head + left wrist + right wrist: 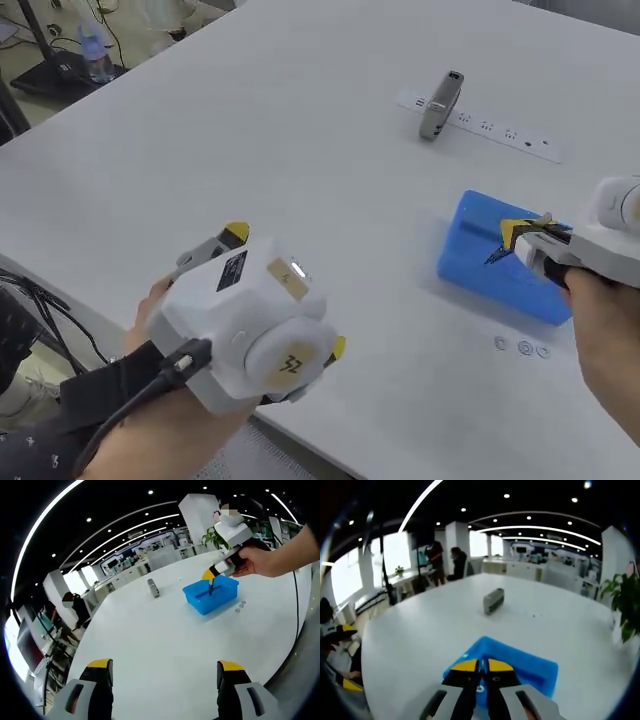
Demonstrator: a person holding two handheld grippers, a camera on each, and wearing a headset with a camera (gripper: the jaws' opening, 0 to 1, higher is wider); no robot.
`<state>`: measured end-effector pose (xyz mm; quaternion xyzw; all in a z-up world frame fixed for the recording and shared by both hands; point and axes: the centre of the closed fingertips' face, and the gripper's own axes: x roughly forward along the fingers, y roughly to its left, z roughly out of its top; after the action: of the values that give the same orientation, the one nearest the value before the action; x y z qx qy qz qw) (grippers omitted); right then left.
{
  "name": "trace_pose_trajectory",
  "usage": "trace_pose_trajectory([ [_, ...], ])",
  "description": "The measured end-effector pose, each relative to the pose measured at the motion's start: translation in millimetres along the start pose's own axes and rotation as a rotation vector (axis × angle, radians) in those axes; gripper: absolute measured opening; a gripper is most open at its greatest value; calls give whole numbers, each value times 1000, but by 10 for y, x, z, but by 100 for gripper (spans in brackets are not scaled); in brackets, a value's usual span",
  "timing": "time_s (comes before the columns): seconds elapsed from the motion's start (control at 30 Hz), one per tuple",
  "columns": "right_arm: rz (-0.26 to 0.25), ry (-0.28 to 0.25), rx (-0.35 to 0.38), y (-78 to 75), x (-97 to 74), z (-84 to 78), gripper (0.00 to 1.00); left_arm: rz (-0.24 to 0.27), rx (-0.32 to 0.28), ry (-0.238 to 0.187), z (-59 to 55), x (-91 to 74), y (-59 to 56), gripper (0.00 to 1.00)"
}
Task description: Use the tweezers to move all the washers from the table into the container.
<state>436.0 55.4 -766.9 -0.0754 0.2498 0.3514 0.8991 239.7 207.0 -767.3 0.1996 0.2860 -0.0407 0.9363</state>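
Clamps the tweezers in the right gripper, with jaws drawn together on them, and hangs their tips over the blue container. Cannot tell whether a washer sits between the tips. Shows three washers on the white table, just beside the container at its five o'clock in the head view. Holds the left gripper at the container's eight o'clock, well apart, with jaws spread wide on nothing. Risks from here, as a judgement: letting the tweezers twist in a soft clamp; pinching a flat washer off-centre and flicking it toward the table edge at six o'clock; nudging the container onto the washers. Farther out, at twelve o'clock, shows a power strip with a grey device across it.
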Motion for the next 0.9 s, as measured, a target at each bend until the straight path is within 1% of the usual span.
trace_pose_trajectory([
  [0.13, 11, -27, 2, 29, -127, 102, 2, 0, 1, -1, 2, 0, 0, 88],
  [0.2, 16, -34, -1, 21, -168, 112, 2, 0, 0, -2, 4, 0, 0, 88],
  [0.37, 31, -41, -14, 98, -285, 130, 2, 2, 0, -3, 5, 0, 5, 88],
  [0.4, 31, -43, -12, 72, -311, 105, 2, 2, -2, -4, 7, -1, 5, 88],
  [0.47, 42, -46, -6, 116, -366, 118, 2, 3, -3, -4, 5, -1, 8, 88],
  [0.6, 47, -49, -12, 138, -484, 88, 2, 3, -3, -5, 7, -2, 8, 88],
  [0.77, 51, -45, -12, 158, -548, 26, 2, 0, -2, -7, 11, -2, 4, 88],
  [0.9, 52, -33, -6, 170, -616, -62, 2, 3, -4, -7, 13, -6, 10, 88],
])
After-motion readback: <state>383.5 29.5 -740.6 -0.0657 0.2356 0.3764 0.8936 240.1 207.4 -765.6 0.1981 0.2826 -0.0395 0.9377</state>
